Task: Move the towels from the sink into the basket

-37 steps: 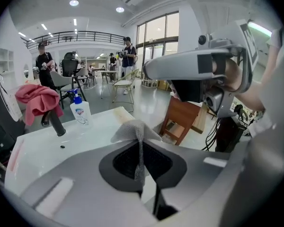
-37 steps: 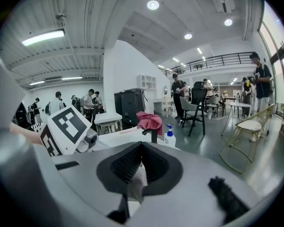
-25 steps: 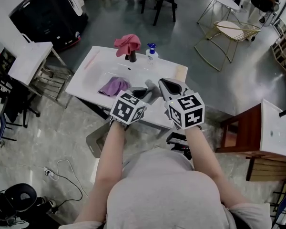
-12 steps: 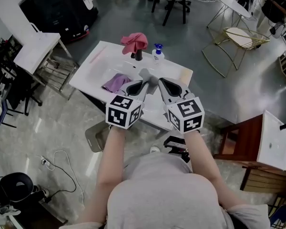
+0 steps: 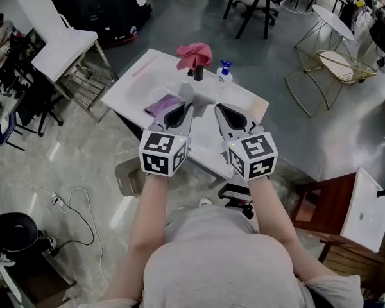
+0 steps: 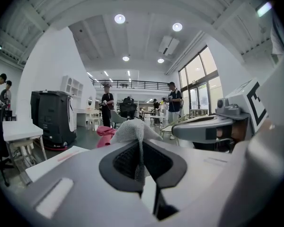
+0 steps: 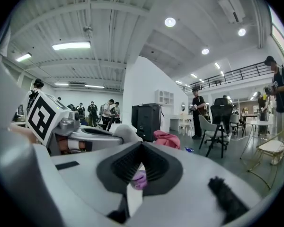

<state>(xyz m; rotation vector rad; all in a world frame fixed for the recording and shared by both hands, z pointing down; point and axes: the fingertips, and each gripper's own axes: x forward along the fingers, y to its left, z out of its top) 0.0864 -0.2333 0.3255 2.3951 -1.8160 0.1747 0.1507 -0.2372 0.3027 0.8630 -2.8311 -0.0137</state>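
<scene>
Left gripper (image 6: pixel 142 144): fingers clamped on grey towel (image 6: pixel 130 128), which bunches past the fingertips. Right gripper (image 7: pixel 142 144): fingers together, empty; purple towel (image 5: pixel 162 105) lies beyond them.

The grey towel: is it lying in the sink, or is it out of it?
Out. The left gripper is shut on the grey towel and holds it in the air over the sink.

Quick count: three towels, namely pink towel (image 5: pixel 194 54), purple towel (image 5: pixel 163 104) and grey towel (image 5: pixel 187 93). One sink (image 5: pixel 138 82), one faucet (image 5: pixel 197 76), one soap bottle (image 5: pixel 225 72). Two grippers: left gripper (image 5: pixel 185 103), right gripper (image 5: pixel 219 109). One gold wire chair (image 5: pixel 340 66) too.
</scene>
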